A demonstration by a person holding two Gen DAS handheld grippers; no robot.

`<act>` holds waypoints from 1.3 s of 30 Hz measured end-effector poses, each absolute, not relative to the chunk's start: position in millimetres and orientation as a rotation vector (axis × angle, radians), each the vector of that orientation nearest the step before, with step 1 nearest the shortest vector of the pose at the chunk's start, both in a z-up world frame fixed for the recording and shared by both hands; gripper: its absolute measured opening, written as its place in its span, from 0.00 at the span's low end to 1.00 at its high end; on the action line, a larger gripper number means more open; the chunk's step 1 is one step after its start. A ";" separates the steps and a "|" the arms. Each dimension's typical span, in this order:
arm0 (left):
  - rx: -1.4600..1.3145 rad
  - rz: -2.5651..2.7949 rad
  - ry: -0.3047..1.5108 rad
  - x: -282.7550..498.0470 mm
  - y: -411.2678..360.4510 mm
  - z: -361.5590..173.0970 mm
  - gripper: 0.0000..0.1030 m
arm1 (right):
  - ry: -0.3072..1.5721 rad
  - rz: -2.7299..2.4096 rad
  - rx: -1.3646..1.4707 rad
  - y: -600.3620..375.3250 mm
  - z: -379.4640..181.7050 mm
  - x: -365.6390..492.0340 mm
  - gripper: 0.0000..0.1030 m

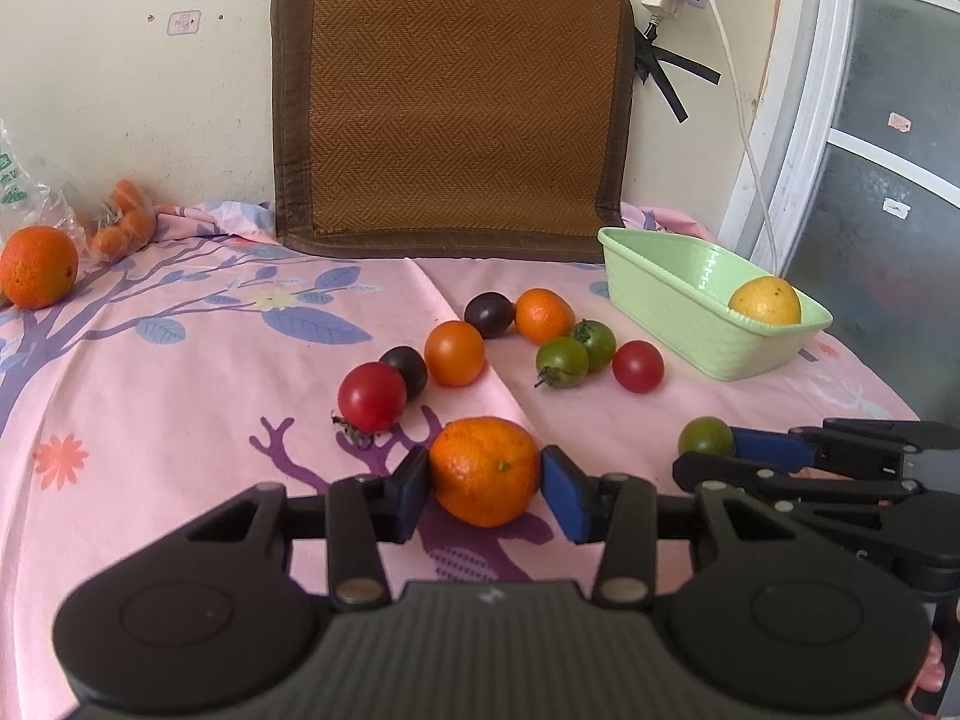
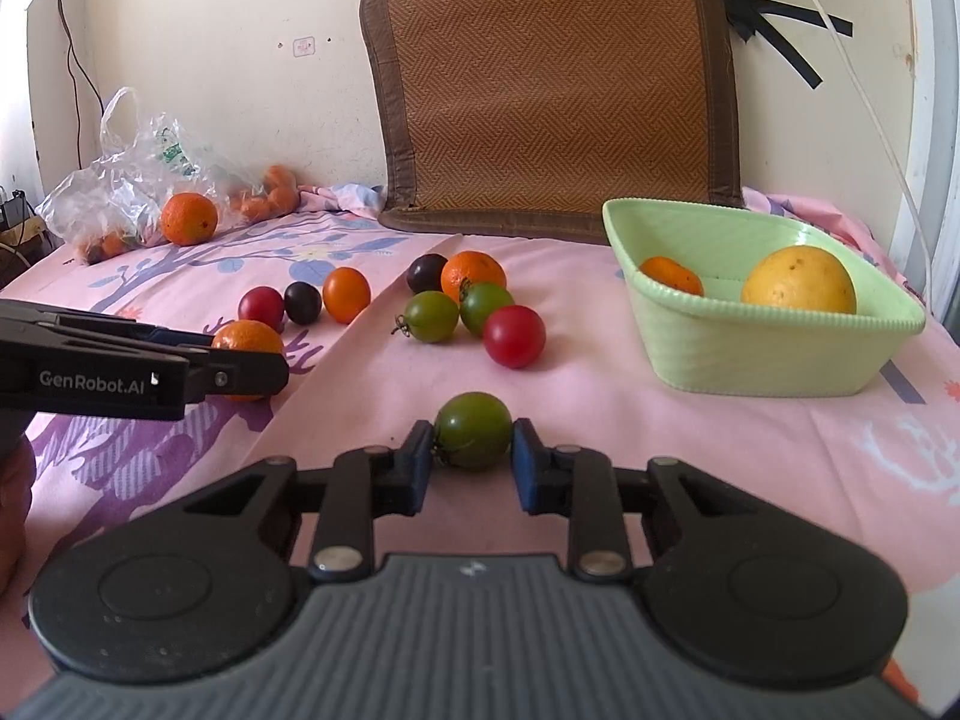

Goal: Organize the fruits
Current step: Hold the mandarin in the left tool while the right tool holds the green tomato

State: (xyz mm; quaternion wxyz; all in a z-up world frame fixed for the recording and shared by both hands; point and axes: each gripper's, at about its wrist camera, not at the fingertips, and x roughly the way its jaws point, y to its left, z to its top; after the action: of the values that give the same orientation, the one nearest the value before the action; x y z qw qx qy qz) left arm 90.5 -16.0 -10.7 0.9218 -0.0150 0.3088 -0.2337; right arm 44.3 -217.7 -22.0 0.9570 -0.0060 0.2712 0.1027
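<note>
Left wrist view: my left gripper (image 1: 485, 480) is clamped on a mandarin (image 1: 485, 470), both blue pads pressing its sides while the fruit rests on the pink floral cloth (image 1: 180, 420). My right gripper (image 1: 729, 441) enters from the right edge, closed on a green tomato (image 1: 706, 435).

Right wrist view: my right gripper (image 2: 473, 453) grips that green tomato (image 2: 473, 430) between its pads, the tomato low on the cloth (image 2: 660, 450). My left gripper (image 2: 252, 369) reaches in from the left, holding the mandarin (image 2: 247, 339).

Loose fruit beyond the grippers, in the left wrist view: a red tomato (image 1: 372, 396) touching a dark tomato (image 1: 405, 369), then an orange tomato (image 1: 454, 353) just beside it. Farther back, a second dark tomato (image 1: 489, 315) lies beside a small mandarin (image 1: 543, 315); two green tomatoes (image 1: 576, 354) touch each other, with a red tomato (image 1: 638, 366) just to their right.

Green basket (image 2: 750, 354), right of the loose fruit: it holds a yellow round fruit (image 2: 798, 279) and a small mandarin (image 2: 671, 275).

Far left, near the wall: an orange (image 2: 188, 218) lies beside a clear plastic bag (image 2: 120, 180) with more orange fruit in it. A woven brown mat (image 2: 552, 78) leans upright against the wall.
</note>
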 end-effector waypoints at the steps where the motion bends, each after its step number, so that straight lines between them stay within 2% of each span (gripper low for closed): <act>1: -0.031 -0.480 0.634 90.6 -16.0 -10.7 0.40 | 0.550 0.208 -0.012 -217.8 -22.0 44.2 0.30; 27: -0.033 -0.490 0.625 89.2 -15.6 -10.3 0.39 | 0.546 0.197 -0.040 -215.3 -22.8 43.5 0.29; 39: -0.105 -0.565 0.635 89.8 -14.7 -4.4 0.39 | 0.448 0.173 0.053 -233.7 -15.8 32.1 0.29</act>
State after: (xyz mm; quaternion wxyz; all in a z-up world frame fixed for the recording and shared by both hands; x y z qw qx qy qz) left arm 89.8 -14.7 -4.4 0.9096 -0.0507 0.3080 -0.2741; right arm 32.1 -233.7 -15.8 0.9709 0.0262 0.2219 0.0858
